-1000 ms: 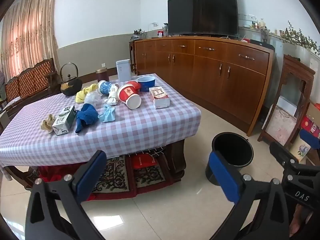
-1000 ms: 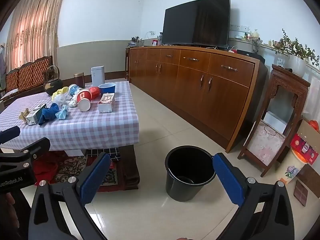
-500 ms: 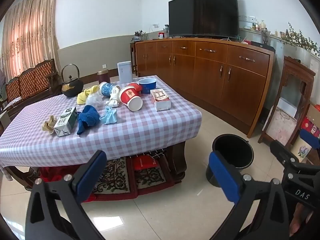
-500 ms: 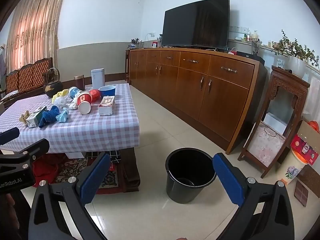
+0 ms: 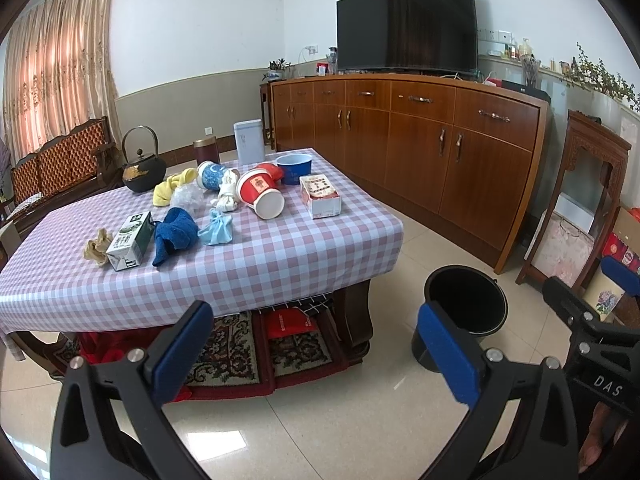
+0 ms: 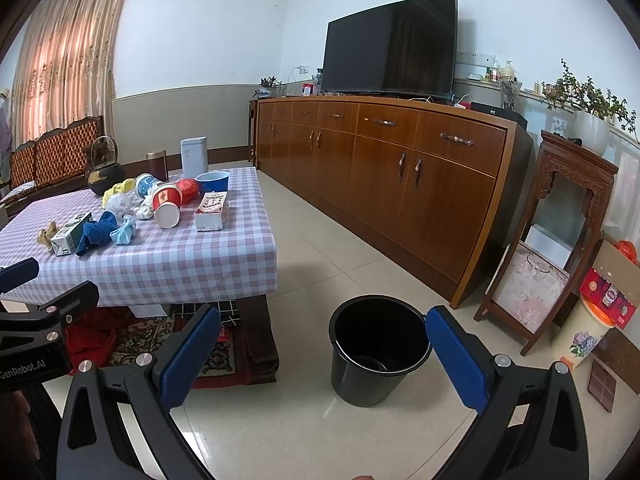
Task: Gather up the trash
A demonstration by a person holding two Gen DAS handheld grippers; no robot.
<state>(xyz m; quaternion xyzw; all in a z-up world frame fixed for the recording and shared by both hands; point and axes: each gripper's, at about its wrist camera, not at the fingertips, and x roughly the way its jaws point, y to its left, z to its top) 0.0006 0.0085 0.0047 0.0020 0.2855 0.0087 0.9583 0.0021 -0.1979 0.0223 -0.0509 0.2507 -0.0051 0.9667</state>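
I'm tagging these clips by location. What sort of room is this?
Most likely a home living room: a large television stands on a long wooden sideboard, and a low table with a checked cloth holds cups, cartons and crumpled cloths. A black bucket stands on the tiled floor beside it.

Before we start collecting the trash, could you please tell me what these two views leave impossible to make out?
- Black bucket: in the left wrist view, the left tongs cover its near side.
- Milk carton: its print is too small to read in either view.
- Under the table: the hanging checked cloth and shadow hide most of what is stored there.
- Right tongs: in the left wrist view, cut off by the right edge.
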